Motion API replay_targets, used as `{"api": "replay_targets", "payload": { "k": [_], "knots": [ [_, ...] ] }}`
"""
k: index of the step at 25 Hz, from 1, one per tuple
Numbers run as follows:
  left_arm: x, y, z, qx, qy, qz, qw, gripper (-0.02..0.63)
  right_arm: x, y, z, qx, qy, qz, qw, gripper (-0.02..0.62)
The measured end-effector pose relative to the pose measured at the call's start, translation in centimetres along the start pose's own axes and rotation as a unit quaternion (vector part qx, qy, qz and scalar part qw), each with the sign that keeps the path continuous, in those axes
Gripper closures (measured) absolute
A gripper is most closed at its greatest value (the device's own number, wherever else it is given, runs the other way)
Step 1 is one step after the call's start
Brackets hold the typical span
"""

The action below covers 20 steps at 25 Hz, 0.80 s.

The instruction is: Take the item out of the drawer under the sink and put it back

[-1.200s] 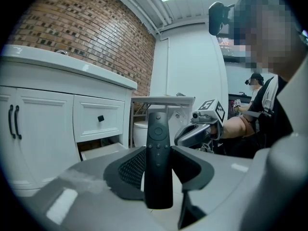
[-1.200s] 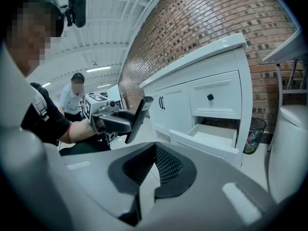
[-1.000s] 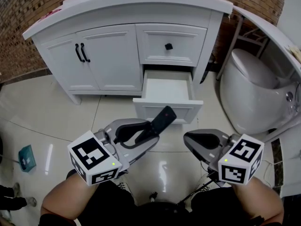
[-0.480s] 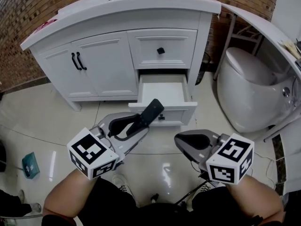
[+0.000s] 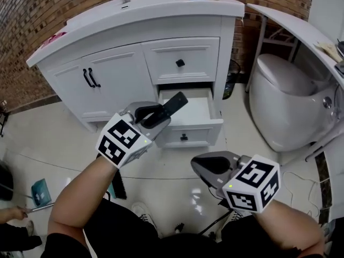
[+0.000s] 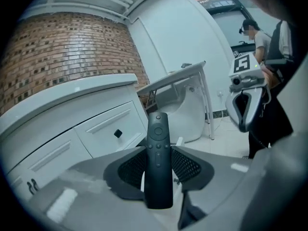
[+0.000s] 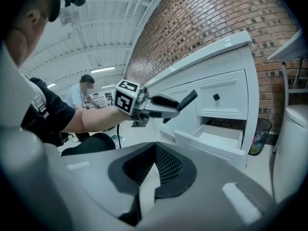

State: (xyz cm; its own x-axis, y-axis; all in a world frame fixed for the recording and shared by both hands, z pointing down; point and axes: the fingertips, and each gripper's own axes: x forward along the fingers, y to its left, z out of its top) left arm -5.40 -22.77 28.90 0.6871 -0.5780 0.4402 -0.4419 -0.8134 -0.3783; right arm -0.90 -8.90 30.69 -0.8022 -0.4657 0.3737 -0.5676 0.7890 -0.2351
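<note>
Black slim rectangular remote (image 6: 159, 163) clamped in left claw (image 5: 159, 113); right claw (image 7: 154, 154) closed, empty.

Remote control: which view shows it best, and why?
The left gripper view: the remote control stands close, buttons facing the camera, gripped between the jaws. The head view shows it small, buttons unreadable; the right gripper view shows it distant and dark.

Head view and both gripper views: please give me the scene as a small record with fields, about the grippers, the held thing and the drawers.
left gripper: shut on the remote control
right gripper: shut, nothing between its jaws
remote control place: in the air near the lower drawer, not inside it
lower drawer: pulled open
upper drawer: closed
</note>
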Motion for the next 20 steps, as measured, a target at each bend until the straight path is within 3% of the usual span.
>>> {"api": "replay_targets", "payload": {
  "k": [8,15,20],
  "knots": [
    [9.3,2.4,-2.5,0.078,0.089,-0.042,0.9921,0.437,-0.7,-1.4,-0.4,0.025,-0.004,-0.006,1.000,0.593],
    [16.3,3.7,-6.7,0.137,0.178,-0.091,0.9701,0.437,0.0,-0.9,-1.0,0.034,0.015,0.015,0.999,0.592],
    [19.9,4.2,-8.7,0.118,0.189,-0.108,0.9687,0.437,0.3,-0.2,-1.3,0.038,0.019,0.034,0.999,0.592]
  ]
}}
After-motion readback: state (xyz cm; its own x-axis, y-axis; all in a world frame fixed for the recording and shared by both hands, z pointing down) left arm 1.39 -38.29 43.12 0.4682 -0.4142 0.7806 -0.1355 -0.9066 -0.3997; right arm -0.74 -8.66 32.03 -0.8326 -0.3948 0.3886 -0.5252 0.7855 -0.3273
